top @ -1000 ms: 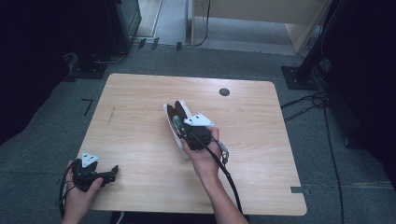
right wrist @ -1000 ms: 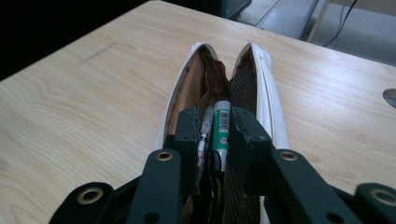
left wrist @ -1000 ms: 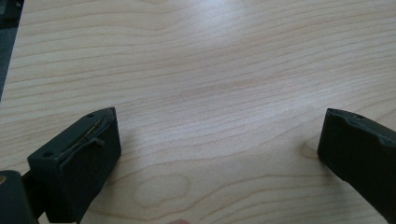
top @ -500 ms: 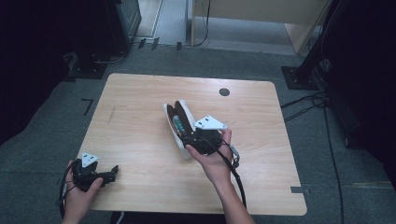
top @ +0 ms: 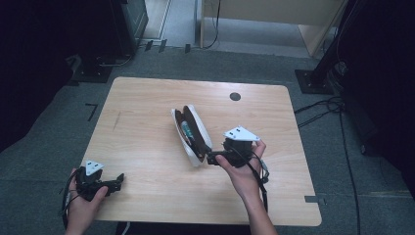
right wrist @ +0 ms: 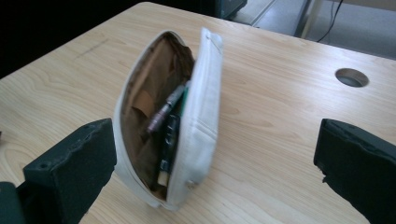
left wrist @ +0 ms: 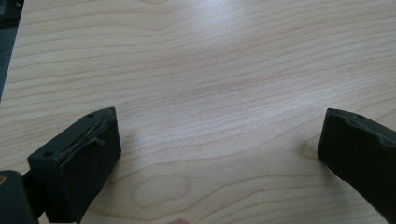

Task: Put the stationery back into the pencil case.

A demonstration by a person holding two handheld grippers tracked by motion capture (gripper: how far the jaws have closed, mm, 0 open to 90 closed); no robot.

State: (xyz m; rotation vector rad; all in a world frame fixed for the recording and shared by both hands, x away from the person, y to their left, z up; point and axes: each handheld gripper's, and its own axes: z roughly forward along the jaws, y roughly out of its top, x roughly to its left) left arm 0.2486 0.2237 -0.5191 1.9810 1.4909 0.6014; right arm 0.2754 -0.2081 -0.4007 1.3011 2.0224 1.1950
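A white pencil case (top: 192,131) with a brown lining lies unzipped in the middle of the wooden table (top: 147,127). Several pens (right wrist: 166,116) show inside the pencil case (right wrist: 201,112). My right gripper (top: 211,158) sits just right of the case's near end, pointing at it. In the right gripper view its jaws (right wrist: 217,140) stand wide apart and have just been opening; the case's near end lies ahead of them, closer to the left jaw, with neither pad on it. My left gripper (top: 116,181) rests open at the table's near left corner, over bare wood (left wrist: 219,135).
A round cable hole (top: 235,96) sits near the table's far edge, seen also as a hole (right wrist: 351,77) in the right gripper view. Dark stands and cables (top: 337,105) lie on the floor around the table.
My right gripper has drawn away from the pencil case toward the right, and its jaws have spread from nearly closed to wide. The left hand has stayed put.
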